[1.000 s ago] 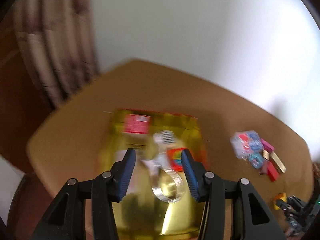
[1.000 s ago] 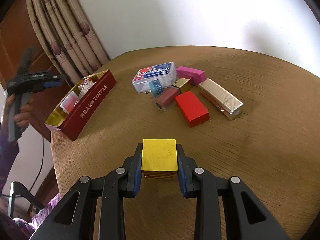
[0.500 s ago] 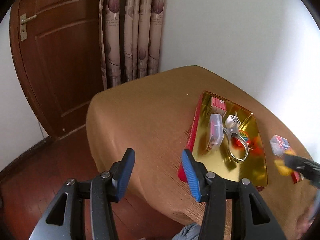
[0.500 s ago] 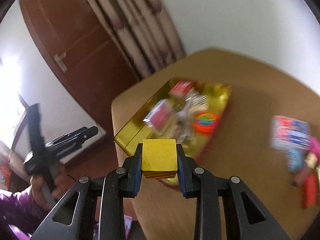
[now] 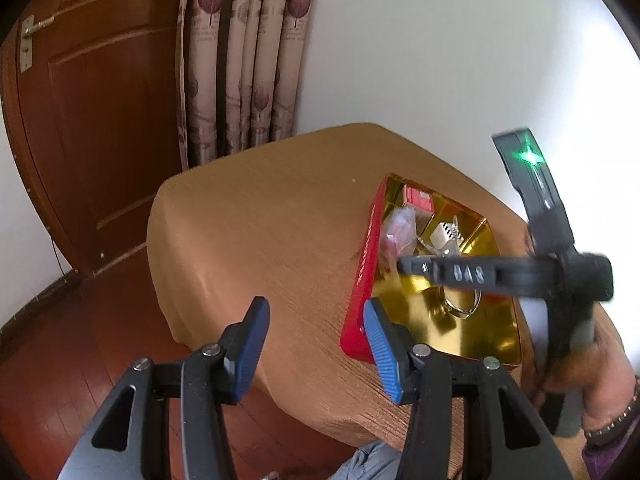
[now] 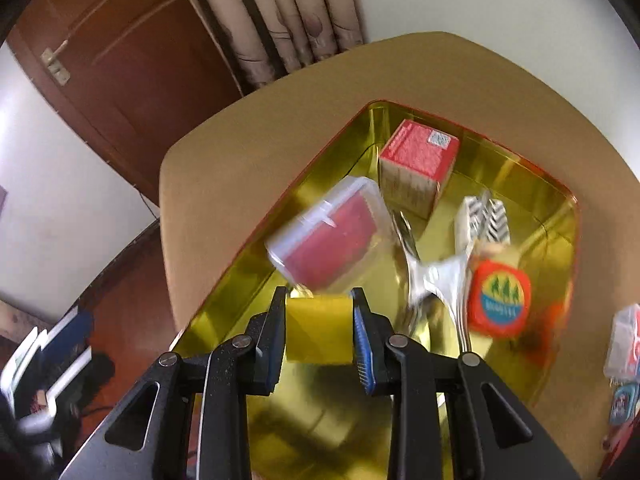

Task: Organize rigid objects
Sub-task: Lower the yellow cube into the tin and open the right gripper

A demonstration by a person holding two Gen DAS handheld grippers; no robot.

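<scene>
Over the gold-lined tin (image 6: 556,216), right tongs (image 6: 320,330) pinch a yellow block (image 6: 319,330).

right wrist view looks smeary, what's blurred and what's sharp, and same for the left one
Right wrist view: the tin's contents smear with motion, the clear case and orange badge worst, while the right tool and its yellow block stay crisp. Left wrist view: sharp apart from the other tool crossing the tin.
</scene>
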